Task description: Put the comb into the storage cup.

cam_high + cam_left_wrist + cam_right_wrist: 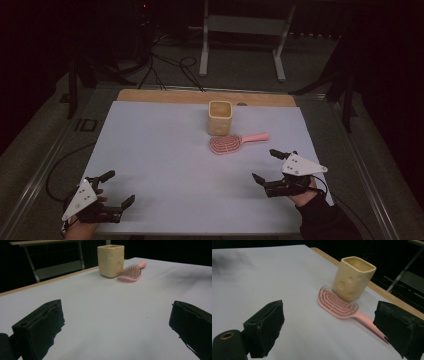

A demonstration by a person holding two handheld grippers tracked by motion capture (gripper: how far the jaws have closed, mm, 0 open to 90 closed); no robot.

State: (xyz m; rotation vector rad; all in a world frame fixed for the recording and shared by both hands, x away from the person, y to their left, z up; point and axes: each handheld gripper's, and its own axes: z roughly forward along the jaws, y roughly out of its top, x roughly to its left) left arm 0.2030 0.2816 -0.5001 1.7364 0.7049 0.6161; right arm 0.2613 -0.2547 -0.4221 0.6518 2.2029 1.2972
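High view: my left gripper point(116, 189) and right gripper point(265, 166) rest released, holding nothing, at the near edge of the desk point(150, 150). Left gripper view: yellow cup point(110, 260) upright, pink hairbrush point(131, 272) against it. Right gripper view: handle nearest. I judge nothing begun; likely next, closing on that handle.
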